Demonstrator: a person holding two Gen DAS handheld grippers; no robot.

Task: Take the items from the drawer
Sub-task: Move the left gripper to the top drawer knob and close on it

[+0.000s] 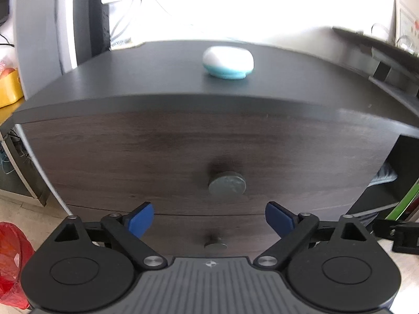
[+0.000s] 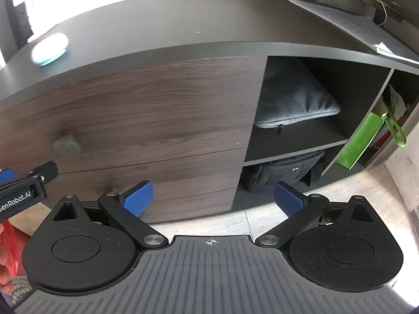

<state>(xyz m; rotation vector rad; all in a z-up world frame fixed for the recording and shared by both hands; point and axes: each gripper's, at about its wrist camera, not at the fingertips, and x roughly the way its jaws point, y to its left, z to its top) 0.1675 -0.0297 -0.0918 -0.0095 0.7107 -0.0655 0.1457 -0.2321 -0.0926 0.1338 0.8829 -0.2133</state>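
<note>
Blue soft pads sit on the tips of the left claw (image 1: 209,218), and its two black arms are spread wide with nothing between them. Just ahead of it is the top drawer (image 1: 183,157), shut tight. Its front is dark brown wood with long streaky lines. A round, flat grey knob (image 1: 227,185) sticks out of the front, right in line with the gap of the claw and a bit above it. Below, close to the claw's body, a smaller-looking knob (image 1: 215,243) shows on the lower drawer (image 1: 188,230), which is shut too.

Farther off, on the smooth dark tabletop (image 1: 131,78) above the drawers, lies a rounded white thing with a bumpy light-blue bottom (image 1: 227,62).

The right claw (image 2: 213,200) is spread wide as well and holds nothing. It points at the right end of the same wooden front. To its right are open black shelves: a soft grey padded case (image 2: 296,104) on the upper one, a black bag (image 2: 285,168) on the lower one, and a bright green bag (image 2: 361,141) farther right. Pale stone floor (image 2: 340,180) lies under it.
</note>
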